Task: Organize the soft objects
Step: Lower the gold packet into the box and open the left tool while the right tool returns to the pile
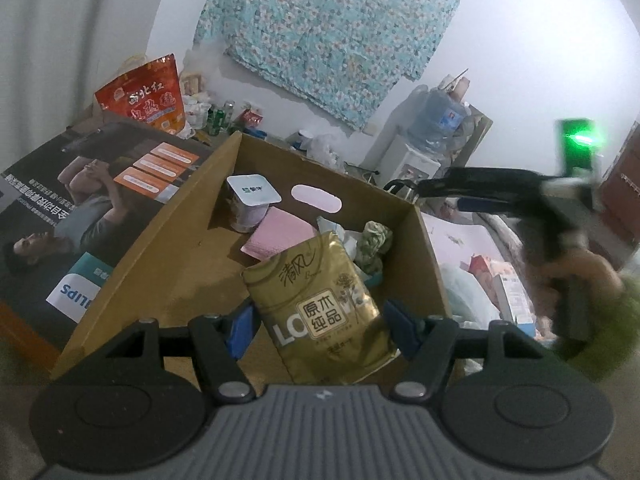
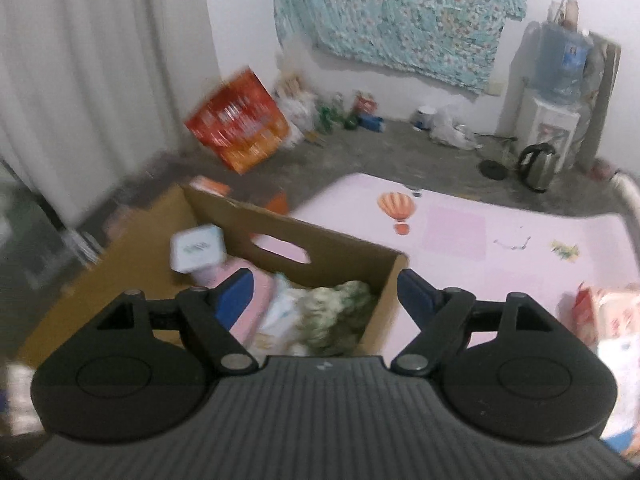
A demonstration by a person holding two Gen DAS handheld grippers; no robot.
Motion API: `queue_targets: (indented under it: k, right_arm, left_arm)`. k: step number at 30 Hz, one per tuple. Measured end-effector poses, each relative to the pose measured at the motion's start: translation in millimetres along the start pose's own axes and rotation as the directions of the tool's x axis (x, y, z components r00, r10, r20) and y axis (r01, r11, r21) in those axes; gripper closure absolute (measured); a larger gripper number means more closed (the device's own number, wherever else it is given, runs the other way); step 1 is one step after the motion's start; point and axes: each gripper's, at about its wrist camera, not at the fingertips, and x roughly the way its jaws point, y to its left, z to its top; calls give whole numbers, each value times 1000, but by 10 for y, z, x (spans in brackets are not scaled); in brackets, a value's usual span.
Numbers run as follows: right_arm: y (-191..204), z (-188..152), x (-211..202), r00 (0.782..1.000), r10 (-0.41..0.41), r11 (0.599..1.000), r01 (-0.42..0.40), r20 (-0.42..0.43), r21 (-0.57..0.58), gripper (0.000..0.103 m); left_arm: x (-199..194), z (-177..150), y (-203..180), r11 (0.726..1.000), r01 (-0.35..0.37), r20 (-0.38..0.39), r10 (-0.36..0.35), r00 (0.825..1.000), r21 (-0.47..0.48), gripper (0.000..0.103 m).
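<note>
In the left wrist view my left gripper (image 1: 320,330) is shut on a gold tissue pack (image 1: 320,300), with both blue pads against its sides. The pack hangs tilted over the near end of an open cardboard box (image 1: 168,260). Inside the box lie a white cup (image 1: 252,196), a pink pack (image 1: 280,236) and a crumpled green-and-white cloth (image 1: 374,240). My right gripper (image 2: 324,292) stands open above the box's right corner (image 2: 320,248) with nothing between its fingers. The cloth (image 2: 336,312) lies below it. The right gripper (image 1: 440,196) also shows blurred beyond the box.
A large printed carton (image 1: 80,220) lies left of the box, with a red bag (image 1: 148,96) behind it. A pink sheet (image 2: 480,240) spreads to the right, with a tissue pack (image 2: 612,320) at its edge. A kettle (image 2: 536,164) and a water dispenser (image 2: 556,92) stand by the wall.
</note>
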Motion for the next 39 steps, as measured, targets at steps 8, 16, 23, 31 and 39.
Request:
queue_targets:
  k: [8,16,23,31,39]
  right_arm:
    - [-360,-733,-1061,979,174,967,-191,110,172,22]
    - [-721,-1659,-1607,965,196,925,-241,176,294,21]
    - [-1001,-2059,-1605,970,161,902,-219,182,372,21]
    - [-1191,-2229,-1530,972,163,883,-221,171,415,21]
    - [-1287,-2282,-1455,970,166,864,-229,176,449,21]
  left_arm:
    - [205,143,-23,996,-39,-107,47,993,75,34]
    - [1029,389,116,975,-119,-386,184,904,187,34]
    - [1712,546,12,894,-222,-419,386,822,389,34]
    - [2063,489,80,810,-319,-345,517,783,491,23]
    - [1608,610,95,919,-258,-370,361,856,299,36]
